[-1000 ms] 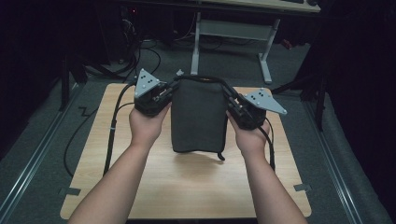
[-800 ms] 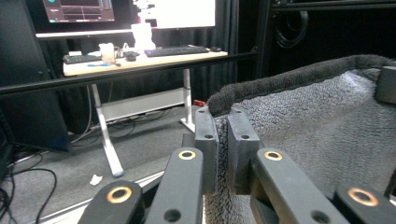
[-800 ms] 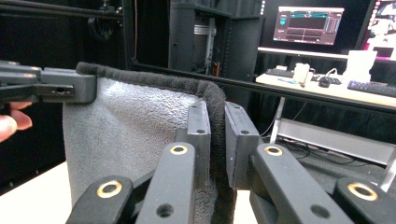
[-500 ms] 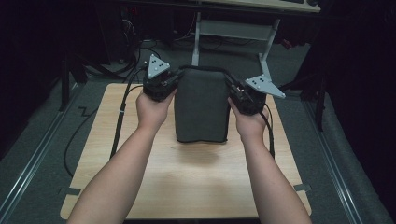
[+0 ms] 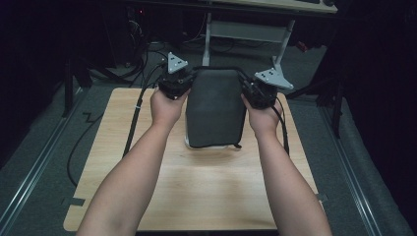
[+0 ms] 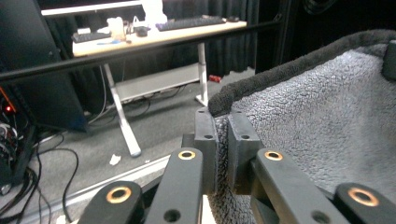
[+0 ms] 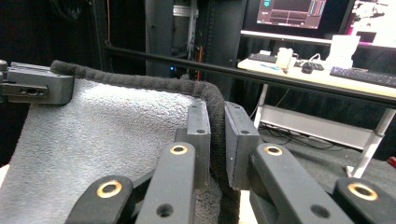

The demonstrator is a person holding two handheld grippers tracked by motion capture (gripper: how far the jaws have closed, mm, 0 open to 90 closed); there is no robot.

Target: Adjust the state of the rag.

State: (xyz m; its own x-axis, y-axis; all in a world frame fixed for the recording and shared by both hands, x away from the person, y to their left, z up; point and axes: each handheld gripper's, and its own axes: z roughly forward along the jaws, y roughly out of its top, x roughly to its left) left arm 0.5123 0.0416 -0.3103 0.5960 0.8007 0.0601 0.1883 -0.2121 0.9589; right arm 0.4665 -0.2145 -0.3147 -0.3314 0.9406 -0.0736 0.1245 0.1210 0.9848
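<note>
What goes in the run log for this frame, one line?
stage: towel held up by both top corners | left claw: shut on towel | right claw: shut on towel | towel bottom: near table, contact unclear

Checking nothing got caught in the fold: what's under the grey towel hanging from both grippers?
Beneath the towel there is bare wooden table, with a pale sliver at its lower hem. Whatever lies directly behind the cloth stays hidden.

The towel [image 5: 215, 110] hangs over the far half of the table [image 5: 196, 191] — left gripper [image 5: 176, 84] at its upper left corner, right gripper [image 5: 256, 91] at its upper right. Its lower edge seems to touch the tabletop. Behind the table stands a desk [image 5: 255, 6] — cables [image 5: 142, 59] lie on the floor left of it.
</note>
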